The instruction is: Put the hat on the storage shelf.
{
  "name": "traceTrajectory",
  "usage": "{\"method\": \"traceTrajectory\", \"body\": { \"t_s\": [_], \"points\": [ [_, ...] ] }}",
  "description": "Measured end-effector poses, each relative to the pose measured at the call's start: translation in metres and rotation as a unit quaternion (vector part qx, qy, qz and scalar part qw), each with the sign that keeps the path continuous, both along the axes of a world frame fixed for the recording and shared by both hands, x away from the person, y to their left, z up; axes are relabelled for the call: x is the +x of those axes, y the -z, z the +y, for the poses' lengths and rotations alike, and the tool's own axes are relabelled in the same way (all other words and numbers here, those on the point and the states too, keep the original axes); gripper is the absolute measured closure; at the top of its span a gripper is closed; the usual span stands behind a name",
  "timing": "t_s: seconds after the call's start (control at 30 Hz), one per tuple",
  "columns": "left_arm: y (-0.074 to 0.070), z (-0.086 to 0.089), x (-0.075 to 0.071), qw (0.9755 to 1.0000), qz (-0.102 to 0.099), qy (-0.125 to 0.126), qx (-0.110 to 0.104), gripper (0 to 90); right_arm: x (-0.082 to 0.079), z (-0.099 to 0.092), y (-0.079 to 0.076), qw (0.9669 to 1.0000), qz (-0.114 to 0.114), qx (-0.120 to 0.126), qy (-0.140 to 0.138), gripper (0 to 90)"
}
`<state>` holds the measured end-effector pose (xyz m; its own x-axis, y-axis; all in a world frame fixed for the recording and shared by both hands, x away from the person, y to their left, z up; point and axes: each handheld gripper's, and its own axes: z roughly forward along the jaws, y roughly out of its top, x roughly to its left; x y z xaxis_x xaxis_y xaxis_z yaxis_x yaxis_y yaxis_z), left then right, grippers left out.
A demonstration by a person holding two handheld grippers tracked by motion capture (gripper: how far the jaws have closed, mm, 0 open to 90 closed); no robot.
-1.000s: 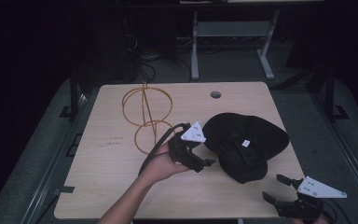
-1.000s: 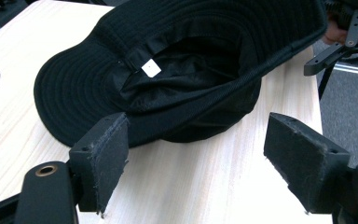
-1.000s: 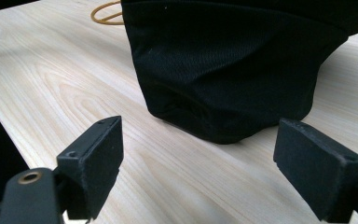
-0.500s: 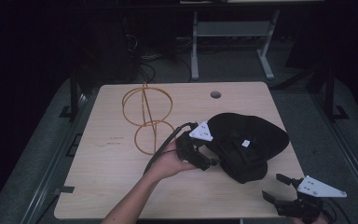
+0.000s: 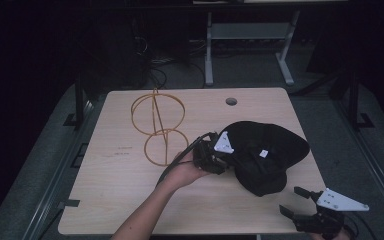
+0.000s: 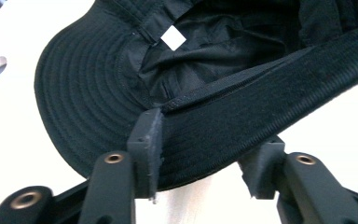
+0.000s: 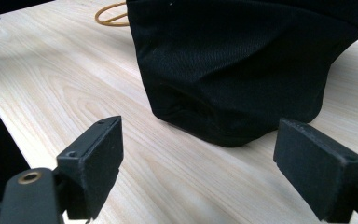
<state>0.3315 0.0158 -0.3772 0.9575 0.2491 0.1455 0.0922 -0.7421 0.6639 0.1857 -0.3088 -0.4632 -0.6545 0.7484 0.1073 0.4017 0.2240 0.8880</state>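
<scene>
High overhead view; both claw cameras close on hat.

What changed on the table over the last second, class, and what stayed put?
The left tool moved right, up to the black hat, and its jaws now straddle the brim without having closed on it. The right tool, hat and yellow wire stand stayed put.

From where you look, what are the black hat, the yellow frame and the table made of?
Hat: matte woven fabric, seemingly; stitched rows ring the brim.
Frame: thin yellow hoops, perhaps wire or cane; can't tell.
Table: pale wood-grain surface, possibly laminate.
</scene>
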Motion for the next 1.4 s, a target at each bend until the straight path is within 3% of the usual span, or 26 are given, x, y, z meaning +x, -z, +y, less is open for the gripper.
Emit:
{"method": "traceTrajectory", "body": {
  "t_s": [0.13,0.4,0.5,0.6,0.77,0.9,1.0,1.07,1.13,1.27,1.3,1.4],
  "points": [
    [-0.003,0.001,-0.004,0.9999,0.0,0.009,-0.005,65.4,-0.001,0.002,0.0,1.0,0.0,-0.002,0.0,15.4],
    [-0.011,0.001,-0.013,0.9991,0.024,0.015,-0.031,75.7,-0.002,0.009,-0.002,1.0,-0.005,-0.008,0.0,15.3],
    [-0.016,0.006,-0.016,0.9969,0.045,0.011,-0.064,78.4,-0.004,0.012,-0.005,0.9999,-0.01,-0.014,0.001,15.3],
    [-0.02,0.009,-0.017,0.9951,0.058,0.009,-0.079,80.8,-0.006,0.015,-0.008,0.9998,-0.016,-0.013,0.006,15.3],
    [-0.026,0.012,-0.021,0.9936,0.063,0.01,-0.094,83.5,-0.008,0.019,-0.016,0.9993,-0.033,-0.01,0.015,15.3],
    [-0.03,0.016,-0.022,0.9908,0.073,0.011,-0.114,84.3,-0.007,0.02,-0.028,0.9983,-0.049,0.013,0.028,14.1],
    [-0.032,0.018,-0.023,0.9876,0.086,0.012,-0.131,84.9,-0.004,0.02,-0.034,0.9983,-0.051,0.022,0.02,14.0],
    [-0.032,0.018,-0.023,0.9869,0.089,0.011,-0.135,85.2,-0.003,0.02,-0.035,0.9983,-0.051,0.023,0.017,14.0],
    [-0.033,0.017,-0.023,0.9834,0.1,0.012,-0.151,85.4,0.005,0.022,-0.04,0.9986,-0.047,0.021,0.011,14.0],
    [-0.033,0.017,-0.023,0.9814,0.104,0.015,-0.161,85.5,0.012,0.024,-0.042,0.9988,-0.043,0.02,0.011,14.0],
    [-0.033,0.017,-0.023,0.9795,0.109,0.016,-0.168,85.6,0.017,0.025,-0.041,0.9988,-0.042,0.021,0.013,14.0],
    [-0.035,0.017,-0.024,0.9778,0.11,0.017,-0.177,85.6,0.02,0.028,-0.039,0.9988,-0.041,0.017,0.022,14.2]
  ]
}}
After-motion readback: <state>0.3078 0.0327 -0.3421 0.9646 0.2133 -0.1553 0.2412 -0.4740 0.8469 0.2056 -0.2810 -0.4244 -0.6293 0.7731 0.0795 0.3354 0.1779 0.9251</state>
